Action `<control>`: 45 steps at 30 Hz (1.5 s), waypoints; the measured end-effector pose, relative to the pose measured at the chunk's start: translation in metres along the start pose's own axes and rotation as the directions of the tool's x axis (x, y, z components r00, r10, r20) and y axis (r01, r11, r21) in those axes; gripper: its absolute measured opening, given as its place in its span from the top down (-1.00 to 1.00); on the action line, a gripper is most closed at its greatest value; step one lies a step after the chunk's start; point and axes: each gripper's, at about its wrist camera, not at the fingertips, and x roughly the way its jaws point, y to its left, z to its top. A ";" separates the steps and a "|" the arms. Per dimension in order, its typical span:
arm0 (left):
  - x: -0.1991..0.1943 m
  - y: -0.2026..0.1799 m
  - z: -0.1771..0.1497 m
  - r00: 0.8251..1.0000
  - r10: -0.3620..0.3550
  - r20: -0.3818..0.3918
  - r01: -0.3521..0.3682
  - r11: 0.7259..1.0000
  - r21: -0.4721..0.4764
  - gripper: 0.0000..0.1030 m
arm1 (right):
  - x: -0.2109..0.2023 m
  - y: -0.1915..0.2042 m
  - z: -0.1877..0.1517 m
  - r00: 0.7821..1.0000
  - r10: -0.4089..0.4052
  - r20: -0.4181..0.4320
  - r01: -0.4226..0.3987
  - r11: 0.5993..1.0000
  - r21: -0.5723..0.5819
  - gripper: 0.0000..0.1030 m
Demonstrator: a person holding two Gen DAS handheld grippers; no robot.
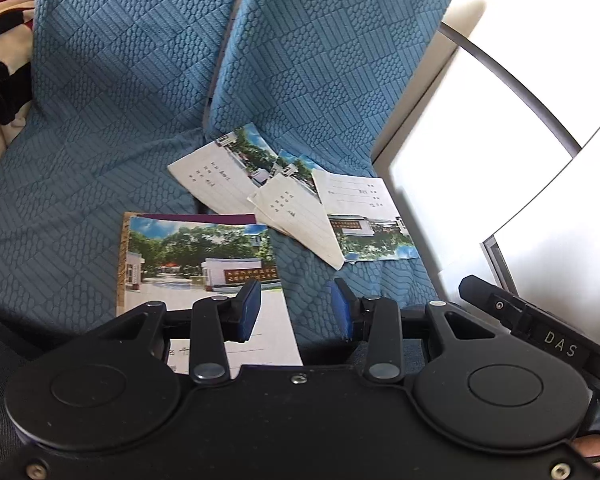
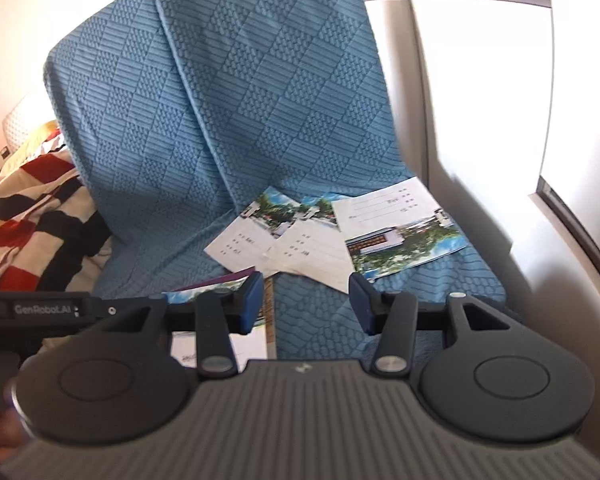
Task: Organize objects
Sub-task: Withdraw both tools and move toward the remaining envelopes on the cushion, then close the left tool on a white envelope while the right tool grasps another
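Note:
Several photo-cover booklets lie on a blue sofa seat. A small stack, with a purple edge beneath, sits nearest to me. Three loose booklets overlap farther back: one at the left, one in the middle, one at the right. My left gripper hovers open over the stack's right edge, gripping nothing. In the right wrist view the same loose booklets lie ahead, and the stack is at the lower left. My right gripper hangs open and empty above the seat.
Two blue back cushions rise behind the seat. A striped red, black and cream blanket lies to the left. A white surface with dark trim borders the seat on the right. Each wrist view shows the other gripper's body at its edge.

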 end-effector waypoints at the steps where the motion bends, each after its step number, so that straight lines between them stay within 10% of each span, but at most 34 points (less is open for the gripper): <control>1: 0.001 -0.004 0.000 1.000 -0.002 -0.002 0.002 1.000 0.007 0.31 | -0.002 -0.003 0.001 1.000 -0.007 0.005 0.007 1.000 0.001 0.02; 19: 0.064 -0.055 0.018 0.996 -0.067 -0.062 0.070 0.997 0.046 0.31 | 0.028 -0.083 -0.005 0.993 -0.117 0.005 0.115 0.985 0.125 0.02; 45: 0.256 -0.079 0.068 0.970 -0.050 -0.237 0.053 0.999 0.006 0.31 | 0.179 -0.151 0.036 0.972 -0.138 -0.192 0.191 0.938 0.289 0.03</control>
